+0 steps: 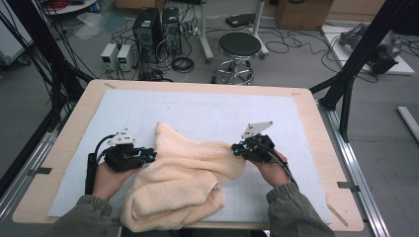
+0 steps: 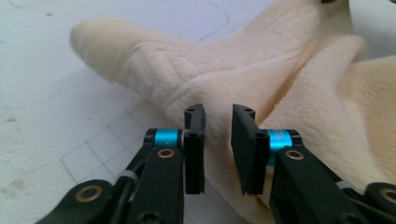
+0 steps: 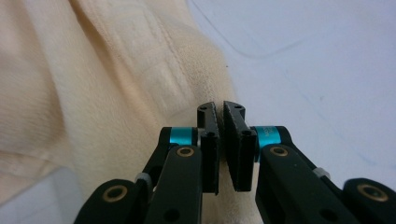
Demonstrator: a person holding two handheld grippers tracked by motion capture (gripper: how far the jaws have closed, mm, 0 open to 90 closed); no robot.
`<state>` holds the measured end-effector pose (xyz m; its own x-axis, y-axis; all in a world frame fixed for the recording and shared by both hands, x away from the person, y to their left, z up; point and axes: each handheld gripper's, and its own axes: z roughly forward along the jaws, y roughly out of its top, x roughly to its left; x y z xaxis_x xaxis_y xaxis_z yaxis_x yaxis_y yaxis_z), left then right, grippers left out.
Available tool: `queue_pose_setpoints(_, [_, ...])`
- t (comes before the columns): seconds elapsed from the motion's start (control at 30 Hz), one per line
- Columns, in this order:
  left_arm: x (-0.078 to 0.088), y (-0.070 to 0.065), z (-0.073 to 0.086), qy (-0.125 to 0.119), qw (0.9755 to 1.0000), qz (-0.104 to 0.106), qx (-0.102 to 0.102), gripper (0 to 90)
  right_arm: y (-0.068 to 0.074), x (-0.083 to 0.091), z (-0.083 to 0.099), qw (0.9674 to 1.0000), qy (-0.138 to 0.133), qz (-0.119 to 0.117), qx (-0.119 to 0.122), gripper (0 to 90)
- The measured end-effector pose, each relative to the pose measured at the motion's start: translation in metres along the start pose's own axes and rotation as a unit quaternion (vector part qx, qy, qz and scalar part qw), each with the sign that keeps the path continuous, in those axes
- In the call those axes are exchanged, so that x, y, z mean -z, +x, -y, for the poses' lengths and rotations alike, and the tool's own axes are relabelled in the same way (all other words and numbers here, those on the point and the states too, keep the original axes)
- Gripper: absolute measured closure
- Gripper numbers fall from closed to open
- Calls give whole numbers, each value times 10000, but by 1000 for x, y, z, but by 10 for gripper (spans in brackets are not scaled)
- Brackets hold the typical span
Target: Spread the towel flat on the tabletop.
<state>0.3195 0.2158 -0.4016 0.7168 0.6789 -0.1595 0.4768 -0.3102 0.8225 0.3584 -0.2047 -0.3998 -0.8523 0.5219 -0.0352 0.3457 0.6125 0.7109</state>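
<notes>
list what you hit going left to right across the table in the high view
left gripper → cream towel → right gripper, all on the white mat

High view overhead, facing forward-down; claw views close, low; all share towel (image 1: 178,182).

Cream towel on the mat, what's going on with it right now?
A person works a hand-held gripper in each hand on a crumpled cream towel lying on the white mat. The right hand-held gripper is pinched shut on the towel's edge. The left hand-held gripper has a fold between its jaws, with a gap showing, so it looks not clamped. The towel is still bunched, not spread flat.
</notes>
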Motion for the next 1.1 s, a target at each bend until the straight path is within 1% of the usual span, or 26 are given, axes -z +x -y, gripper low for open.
queue_pose_setpoints(0.03, [-1, 4, -1, -33, 10000, -19, 51, 677, -3, -3, 2, 9999, 74, -39, -69, 809])
queue_pose_setpoints(0.07, [-4, 7, -4, -37, 9999, -29, 90, 672, -6, -4, 4, 9998, 117, -35, -128, 790])
queue_pose_setpoints(0.13, [-10, 13, -8, -80, 9999, -83, -11, 670, -8, -5, 5, 9996, 106, -72, -249, 700])
queue_pose_setpoints(0.17, [-14, 16, -9, -42, 9999, -97, -22, 667, -8, -5, 5, 9994, 102, -86, -316, 665])
queue_pose_setpoints(0.23, [-24, 21, -12, 74, 9997, -193, -152, 640, -8, -5, 6, 9990, 144, -173, -373, 611])
queue_pose_setpoints(0.27, [-29, 24, -11, 84, 9996, -210, -164, 631, -7, -5, 7, 9988, 168, -199, -414, 587])
queue_pose_setpoints(0.3, [-34, 27, -10, 113, 9997, -134, -154, 616, -6, -5, 9, 9987, 202, -205, -408, 560])
queue_pose_setpoints(0.33, [-37, 28, -9, 162, 9997, -102, -155, 594, -5, -5, 13, 9985, 184, -218, -464, 536])
queue_pose_setpoints(0.37, [-41, 30, -8, 252, 9995, -74, -177, 575, -5, -5, 16, 9982, 170, -266, -507, 520])
queue_pose_setpoints(0.4, [-45, 31, -6, 333, 9992, -33, -204, 564, -5, -5, 20, 9974, 171, -353, -600, 512])
queue_pose_setpoints(0.43, [-49, 30, -5, 418, 9989, 14, -213, 550, -5, -6, 23, 9963, 245, -429, -707, 505])
queue_pose_setpoints(0.47, [-52, 30, -4, 495, 9984, 39, -254, 540, -6, -9, 26, 9954, 374, -486, -740, 504])
queue_pose_setpoints(0.5, [-54, 29, -3, 554, 9981, 47, -274, 535, -7, -11, 28, 9948, 477, -509, -737, 520])
queue_pose_setpoints(0.53, [-57, 28, -3, 611, 9976, 25, -327, 535, -6, -13, 28, 9947, 518, -507, -733, 547])
queue_pose_setpoints(0.6, [-60, 24, -2, 680, 9965, -101, -473, 554, -5, -15, 26, 9954, 515, -476, -652, 635])
queue_pose_setpoints(0.67, [-63, 19, -3, 719, 9951, -286, -616, 619, -2, -18, 23, 9967, 527, -417, -454, 708])
queue_pose_setpoints(0.7, [-64, 18, -3, 752, 9941, -346, -696, 648, -1, -19, 23, 9970, 508, -389, -436, 743])
queue_pose_setpoints(0.73, [-65, 17, -3, 761, 9938, -393, -704, 683, -1, -19, 22, 9971, 496, -394, -419, 769])
queue_pose_setpoints(0.83, [-66, 17, -3, 722, 9947, -484, -552, 784, -2, -21, 22, 9974, 445, -383, -418, 812])
queue_pose_setpoints(0.87, [-65, 18, -3, 704, 9952, -503, -448, 806, -2, -21, 22, 9974, 448, -386, -419, 822])
queue_pose_setpoints(0.9, [-64, 19, -4, 709, 9956, -479, -370, 828, -2, -22, 21, 9977, 429, -358, -387, 830])
queue_pose_setpoints(0.97, [-59, 19, -4, 686, 9960, -499, -283, 847, -2, -20, 19, 9980, 395, -331, -352, 838])
queue_pose_setpoints(1.0, [-56, 20, -5, 715, 9956, -503, -337, 851, -2, -19, 19, 9982, 359, -324, -342, 839])
queue_pose_setpoints(1.07, [-47, 18, -5, 710, 9956, -501, -351, 854, -2, -16, 18, 9985, 231, -355, -358, 841])
queue_pose_setpoints(1.1, [-44, 18, -5, 668, 9959, -480, -372, 856, -1, -14, 18, 9985, 192, -386, -345, 841])
